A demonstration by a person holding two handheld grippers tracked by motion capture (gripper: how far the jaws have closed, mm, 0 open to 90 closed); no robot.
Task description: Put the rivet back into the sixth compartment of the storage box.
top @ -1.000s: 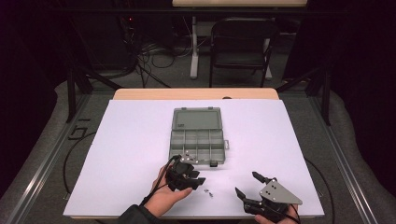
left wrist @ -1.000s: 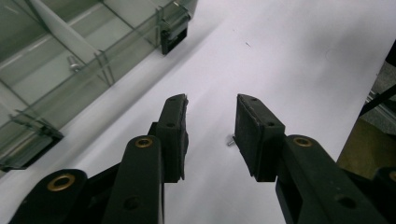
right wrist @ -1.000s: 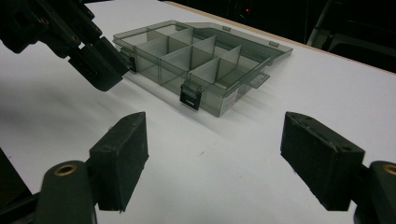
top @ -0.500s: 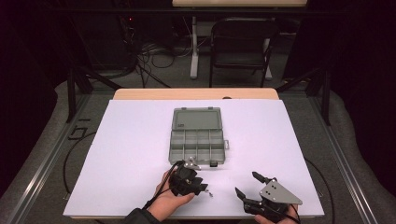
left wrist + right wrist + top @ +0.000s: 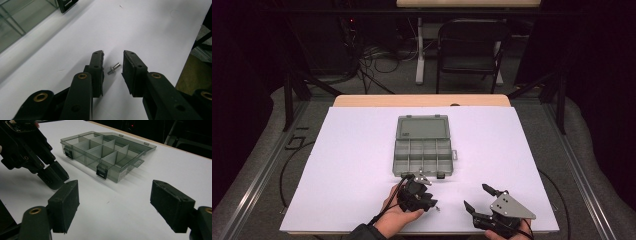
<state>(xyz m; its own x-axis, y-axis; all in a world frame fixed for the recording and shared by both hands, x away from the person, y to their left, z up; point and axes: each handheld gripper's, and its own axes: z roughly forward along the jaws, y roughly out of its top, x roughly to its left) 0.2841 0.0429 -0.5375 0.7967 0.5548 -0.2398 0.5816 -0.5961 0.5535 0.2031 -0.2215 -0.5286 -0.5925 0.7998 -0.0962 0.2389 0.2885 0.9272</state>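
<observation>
Change: left gripper (image 5: 113, 65) has crept a little toward the screw since the earlier high views, and its jaws have just been closing; right gripper (image 5: 113, 202) holds where it was.
Left jaws: we see them apart, narrowed, with the screw (image 5: 113, 68) in the gap and no pad pressing on it.
Right jaws: wide apart, nothing between them; they face the compartment box (image 5: 105, 155).
Key relation: we read the screw as lying between the left jaws, closer to the jaw on the left of that view, near the tips and flat on the white table (image 5: 155, 32).
Long axis: it runs slantwise across the gap, head toward the nearer jaw, shank toward the other.
Nearer hand: ours on the left by far; the right gripper (image 5: 484, 200) sits well apart.
Look of the thing: small, bright metal, short shank with a flanged head; likely to roll or skid if nudged.
Box: open, grey, clear, lid laid back, well beyond the left jaw tips (image 5: 424, 150).
Next, our judgement: closing should trap it, maybe skewed.
</observation>
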